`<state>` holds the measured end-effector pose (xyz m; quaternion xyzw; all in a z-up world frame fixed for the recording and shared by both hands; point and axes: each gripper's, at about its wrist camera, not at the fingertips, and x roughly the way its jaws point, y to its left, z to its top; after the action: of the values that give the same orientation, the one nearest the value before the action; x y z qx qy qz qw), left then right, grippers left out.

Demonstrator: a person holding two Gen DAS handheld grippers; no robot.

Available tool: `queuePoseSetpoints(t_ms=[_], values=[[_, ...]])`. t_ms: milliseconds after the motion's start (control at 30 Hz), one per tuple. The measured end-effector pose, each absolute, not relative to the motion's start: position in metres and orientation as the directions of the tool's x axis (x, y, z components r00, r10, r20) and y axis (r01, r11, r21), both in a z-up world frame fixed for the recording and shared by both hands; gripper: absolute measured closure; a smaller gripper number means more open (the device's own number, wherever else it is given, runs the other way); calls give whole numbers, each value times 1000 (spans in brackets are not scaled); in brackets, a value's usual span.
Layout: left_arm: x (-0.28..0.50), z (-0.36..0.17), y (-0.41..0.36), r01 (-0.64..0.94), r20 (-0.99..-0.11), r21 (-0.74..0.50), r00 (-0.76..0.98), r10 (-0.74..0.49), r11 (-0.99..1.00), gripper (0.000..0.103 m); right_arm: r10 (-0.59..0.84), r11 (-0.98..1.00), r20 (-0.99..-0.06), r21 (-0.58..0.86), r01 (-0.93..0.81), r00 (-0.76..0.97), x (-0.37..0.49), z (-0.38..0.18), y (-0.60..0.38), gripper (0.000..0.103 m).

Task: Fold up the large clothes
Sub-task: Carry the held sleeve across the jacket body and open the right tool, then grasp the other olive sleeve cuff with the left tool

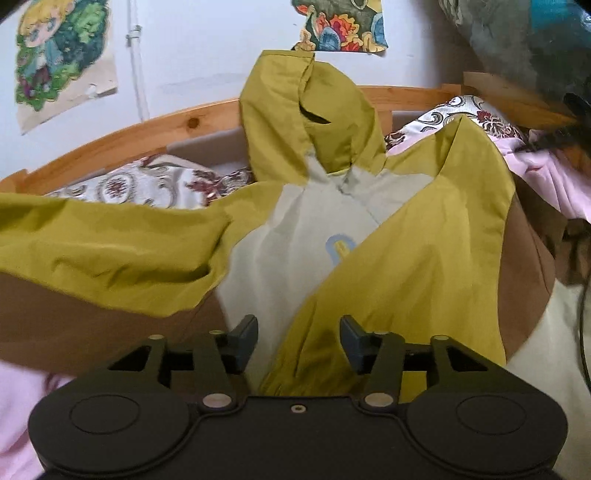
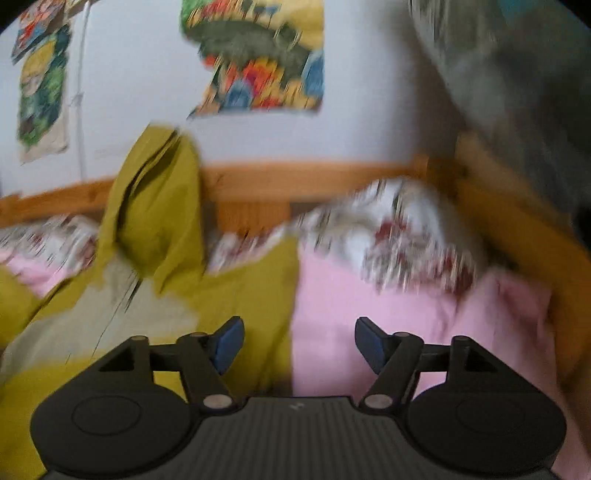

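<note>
A hooded jacket [image 1: 303,236] in mustard yellow, pale grey and brown lies spread on a bed. Its hood [image 1: 306,122] stands up against the wooden rail. One yellow sleeve [image 1: 424,258] is folded diagonally across the front, and the other sleeve [image 1: 110,243] stretches out to the left. My left gripper [image 1: 299,339] is open just above the folded sleeve's lower end, with fabric lying under the gap. In the blurred right wrist view, the jacket [image 2: 147,314] fills the left side. My right gripper [image 2: 299,345] is open over the jacket's right edge and the pink sheet [image 2: 388,325].
Floral pillows [image 2: 399,236] line the wooden bed rail [image 2: 314,177] at the back. Paper pictures [image 1: 343,26] hang on the white wall. A grey bulky cloth [image 1: 524,40] hangs at the upper right, and a dark cable [image 1: 581,314] runs down the right edge.
</note>
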<state>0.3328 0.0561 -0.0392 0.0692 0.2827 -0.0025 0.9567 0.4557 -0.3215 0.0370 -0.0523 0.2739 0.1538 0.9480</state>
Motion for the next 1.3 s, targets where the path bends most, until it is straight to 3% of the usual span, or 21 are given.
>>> queuePoseSetpoints(t_ms=[33,100,133,167,200,233,300,433,567,633,733,800,867,933,1000,1100,1167,1300], values=[[340,-41,54,48,-545,134,838,33,990,52,280,939,-571,-4,-344,772,451,29,-324,39],[359,-46,54,61,-567,130,823,24,990,64,301,927,-634,20,-374,712,446,13,-326,52],[368,-49,54,58,-588,129,809,29,990,77,303,925,-653,27,-379,694,445,5,-325,55],[374,-53,55,54,-605,124,795,32,991,90,307,924,-665,38,-380,680,445,-2,-323,63],[379,-56,55,51,-619,116,785,32,992,94,318,922,-667,54,-382,673,446,-6,-323,80],[382,-59,54,43,-620,123,784,42,992,102,323,924,-669,69,-377,669,447,-9,-322,88],[382,-65,51,23,-615,149,785,74,989,103,286,942,-650,56,-331,704,442,-8,-322,99],[380,-73,47,-18,-613,157,782,111,987,103,218,968,-588,28,-250,779,421,4,-329,100],[383,-77,43,-13,-620,192,774,132,981,101,183,975,-621,18,-220,762,430,-17,-331,99],[381,-73,47,-13,-621,164,776,113,986,97,179,979,-619,38,-198,765,431,-19,-331,97],[370,-65,52,-11,-611,124,787,85,992,81,161,980,-610,4,-201,776,424,-12,-325,86],[362,-59,53,-7,-598,130,797,84,991,65,167,976,-597,-15,-218,785,412,-7,-320,55],[352,-51,55,-6,-584,133,807,83,991,46,146,976,-559,-53,-211,816,392,3,-311,38],[342,-41,61,-31,-570,137,815,105,990,37,151,974,-532,-63,-217,833,370,11,-302,28],[329,-31,72,-93,-557,129,817,150,987,36,151,983,-509,-16,-185,847,346,16,-294,5],[301,-11,97,-216,-541,150,799,263,965,32,186,982,-507,97,-159,842,311,10,-285,1],[283,2,115,-307,-489,248,779,392,919,29,221,975,-527,135,-176,820,296,2,-277,0],[263,29,156,-503,-364,424,667,650,753,24,203,977,-521,46,-210,829,285,-6,-261,0]])
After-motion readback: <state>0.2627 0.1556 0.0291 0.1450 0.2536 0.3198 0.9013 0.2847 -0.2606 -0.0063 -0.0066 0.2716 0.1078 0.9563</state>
